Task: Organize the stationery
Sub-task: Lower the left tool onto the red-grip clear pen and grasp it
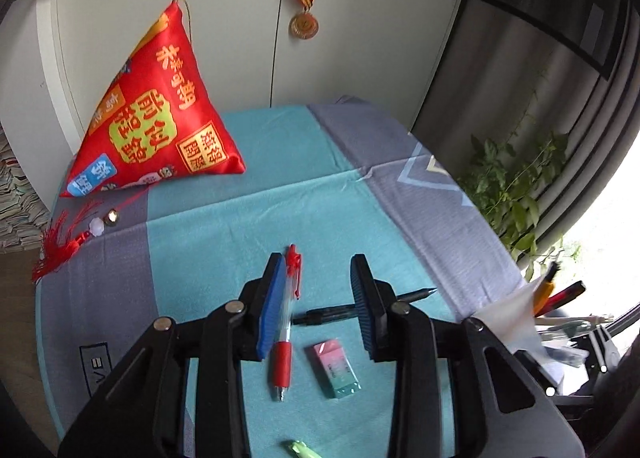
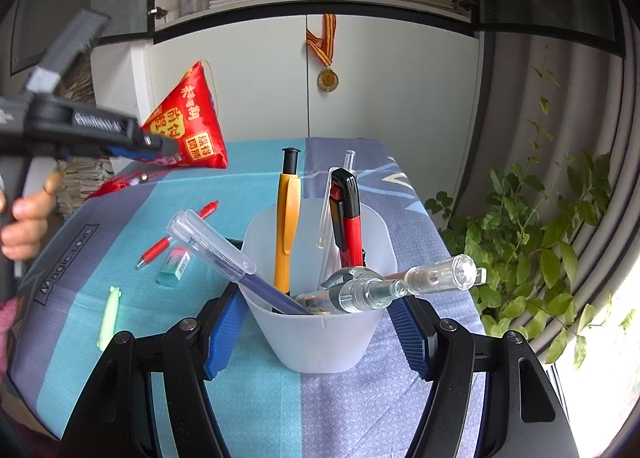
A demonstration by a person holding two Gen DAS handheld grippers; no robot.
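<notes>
My left gripper (image 1: pixel 318 262) hovers open over the blue and grey tablecloth (image 1: pixel 224 225). Below it lie a red pen (image 1: pixel 285 322) close to the left pad, a black pen (image 1: pixel 332 314) lying crosswise, and a pink and green eraser (image 1: pixel 335 370). A light green pen (image 1: pixel 300 450) lies at the near edge. No pad presses on any of them. My right gripper (image 2: pixel 318 322) is shut on a translucent cup (image 2: pixel 320 342) that holds several pens, among them a yellow pen (image 2: pixel 287 225) and a red and black one (image 2: pixel 349 217). In the right wrist view the red pen (image 2: pixel 176 236), eraser (image 2: pixel 174 264) and green pen (image 2: pixel 109 316) lie to the cup's left.
A red pyramid cushion (image 1: pixel 160 113) with a tassel (image 1: pixel 64 246) sits at the table's far left. White cabinet doors with a hanging medal (image 1: pixel 304 23) stand behind. A leafy plant (image 1: pixel 512 185) grows past the right table edge. A person's hand (image 2: pixel 24 225) holds the left gripper's handle.
</notes>
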